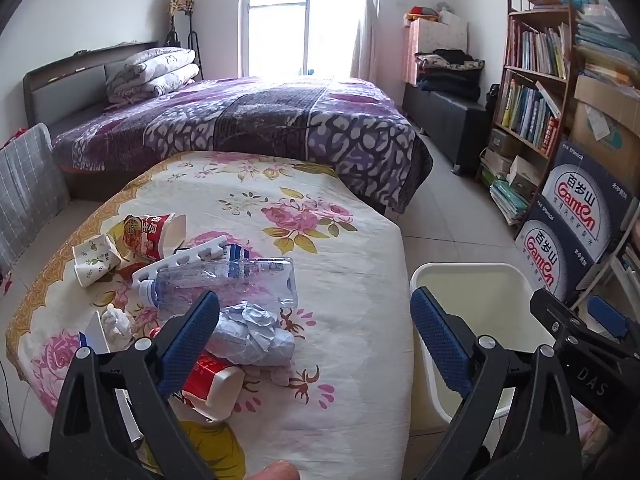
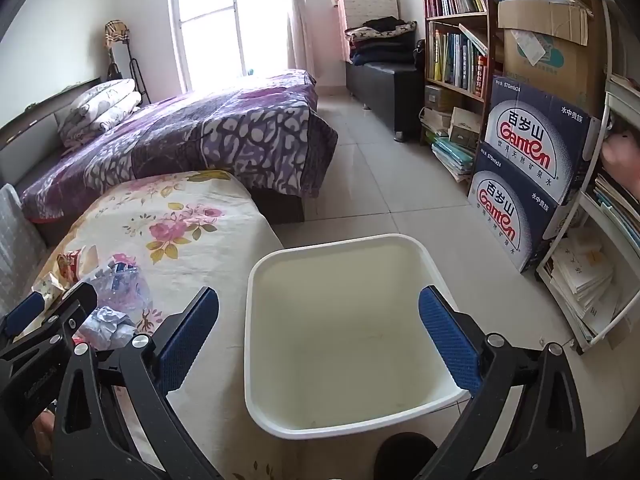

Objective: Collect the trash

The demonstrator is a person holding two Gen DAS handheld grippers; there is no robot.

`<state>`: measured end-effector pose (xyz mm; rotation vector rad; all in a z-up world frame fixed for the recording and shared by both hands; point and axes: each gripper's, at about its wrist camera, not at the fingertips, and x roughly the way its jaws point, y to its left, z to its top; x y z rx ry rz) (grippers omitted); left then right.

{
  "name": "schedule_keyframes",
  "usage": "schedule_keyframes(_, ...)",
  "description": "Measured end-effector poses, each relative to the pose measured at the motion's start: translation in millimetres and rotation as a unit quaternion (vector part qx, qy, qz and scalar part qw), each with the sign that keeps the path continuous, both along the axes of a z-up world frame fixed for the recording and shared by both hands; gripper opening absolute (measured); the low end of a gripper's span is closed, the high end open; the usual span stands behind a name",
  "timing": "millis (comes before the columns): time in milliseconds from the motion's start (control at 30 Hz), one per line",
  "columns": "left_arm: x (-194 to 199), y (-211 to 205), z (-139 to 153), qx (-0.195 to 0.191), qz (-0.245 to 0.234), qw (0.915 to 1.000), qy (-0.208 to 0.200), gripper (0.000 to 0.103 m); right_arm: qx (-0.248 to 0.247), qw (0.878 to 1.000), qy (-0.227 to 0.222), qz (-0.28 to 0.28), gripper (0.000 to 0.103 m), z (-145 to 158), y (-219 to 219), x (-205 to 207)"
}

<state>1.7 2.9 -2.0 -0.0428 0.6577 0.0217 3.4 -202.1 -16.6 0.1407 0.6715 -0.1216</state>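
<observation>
Trash lies on a table under a floral cloth [image 1: 340, 240]: a clear plastic bottle [image 1: 240, 280], a crumpled paper wad [image 1: 252, 332], a red and white carton [image 1: 208, 380], a red noodle cup [image 1: 148, 236], a small paper cup [image 1: 94, 260] and a tissue [image 1: 116, 320]. My left gripper [image 1: 316, 328] hangs open above the table's near right part, with the paper wad just beyond its left pad. A white bin [image 2: 340, 320] stands empty on the floor right of the table. My right gripper [image 2: 320, 328] is open above the bin, holding nothing.
A bed with a purple patterned cover [image 1: 260, 120] lies behind the table. Blue water cartons [image 2: 528, 160] and a bookshelf [image 2: 456, 40] line the right wall, with a white rack [image 2: 600, 260] nearer. Tiled floor [image 2: 380, 168] runs between bed and shelves.
</observation>
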Motion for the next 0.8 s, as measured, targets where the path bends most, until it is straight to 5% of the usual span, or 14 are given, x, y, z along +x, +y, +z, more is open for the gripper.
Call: schedule_keyframes(800,-0.7,-1.1,-3.8,0.001,-0.001,1.0,-0.002,0.093,0.003,1.0,-0.004,0.0,0.096,-1.6,-2.7,-0.6)
